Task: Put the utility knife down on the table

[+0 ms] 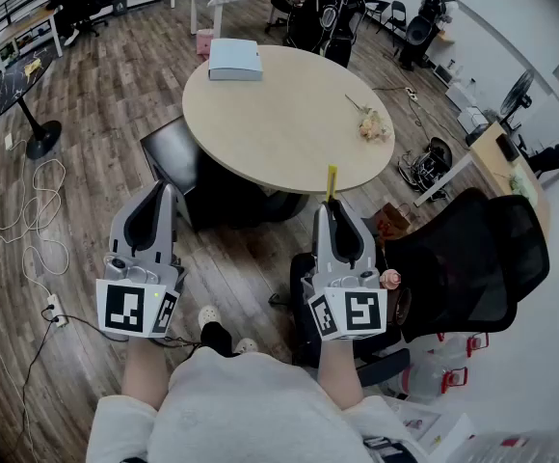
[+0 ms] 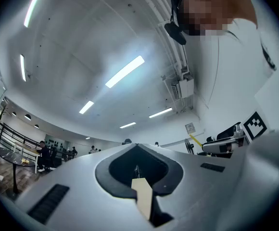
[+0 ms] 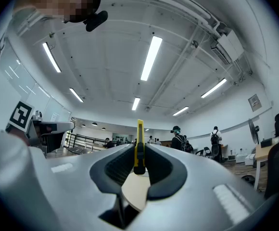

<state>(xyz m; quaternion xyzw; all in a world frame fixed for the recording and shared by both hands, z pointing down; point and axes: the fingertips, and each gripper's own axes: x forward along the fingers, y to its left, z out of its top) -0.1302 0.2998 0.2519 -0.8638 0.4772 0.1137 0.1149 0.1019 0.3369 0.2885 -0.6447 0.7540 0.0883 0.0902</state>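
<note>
Clamping the utility knife (image 1: 332, 180), right gripper (image 1: 332, 205) hides most of it.

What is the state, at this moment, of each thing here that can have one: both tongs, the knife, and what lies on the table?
Left tongs: shut, nothing between them.
Right tongs: shut on the utility knife.
Utility knife: held in the air, sticking out past the tong tips, not yet on the table.
Table: mostly bare.
White box: lying flat near the table's far edge.
</note>
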